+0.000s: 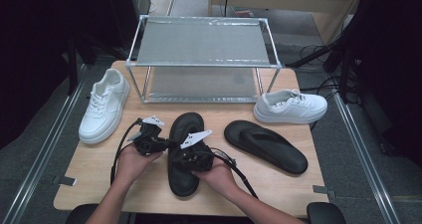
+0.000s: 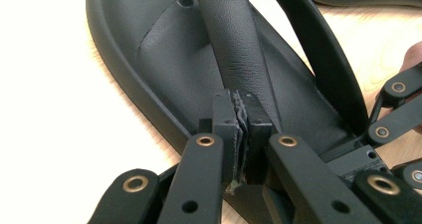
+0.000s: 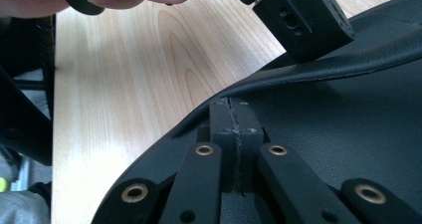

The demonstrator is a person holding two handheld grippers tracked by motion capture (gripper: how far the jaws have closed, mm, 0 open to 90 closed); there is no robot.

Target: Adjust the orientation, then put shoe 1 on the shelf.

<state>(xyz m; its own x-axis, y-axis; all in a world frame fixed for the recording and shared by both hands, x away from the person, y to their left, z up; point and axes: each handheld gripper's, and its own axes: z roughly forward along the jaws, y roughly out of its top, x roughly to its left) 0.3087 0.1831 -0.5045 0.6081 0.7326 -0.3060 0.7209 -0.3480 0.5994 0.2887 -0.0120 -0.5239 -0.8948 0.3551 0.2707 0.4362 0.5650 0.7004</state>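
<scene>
2 black flip-flops are lying on the pale wooden table [image 1: 94, 179], and the near flip-flop [image 1: 185, 129] is the one in hand: its long axis is running from 6 o'clock to 12 o'clock in the high view, toe end toward the wire-mesh shoe rack [image 1: 201, 40]. The left gripper [image 1: 166, 144] is coming at it from 9 o'clock, the right gripper [image 1: 185, 157] from about 4 o'clock, so both are meeting over the heel half. In the left gripper view, the left gripper's jaws are pressing together at the base of the broad strap [image 2: 234, 50], looking to be pinching a thin edge of it, though the hold is hard to confirm. In the right gripper view, the right gripper's jaws are lying flat together against the footbed [image 3: 348, 134], with nothing seen between them. The left gripper looks better placed for a lift.

The sandal is matte, smooth moulded foam with a raised rim and a leather-grained strap; likely soft and bendy. The other flip-flop [image 1: 266, 147] is lying at 3 o'clock, angled. 2 white sneakers, one at 9 o'clock [image 1: 103, 107] and one at 2 o'clock [image 1: 291, 107], are flanking the rack.
</scene>
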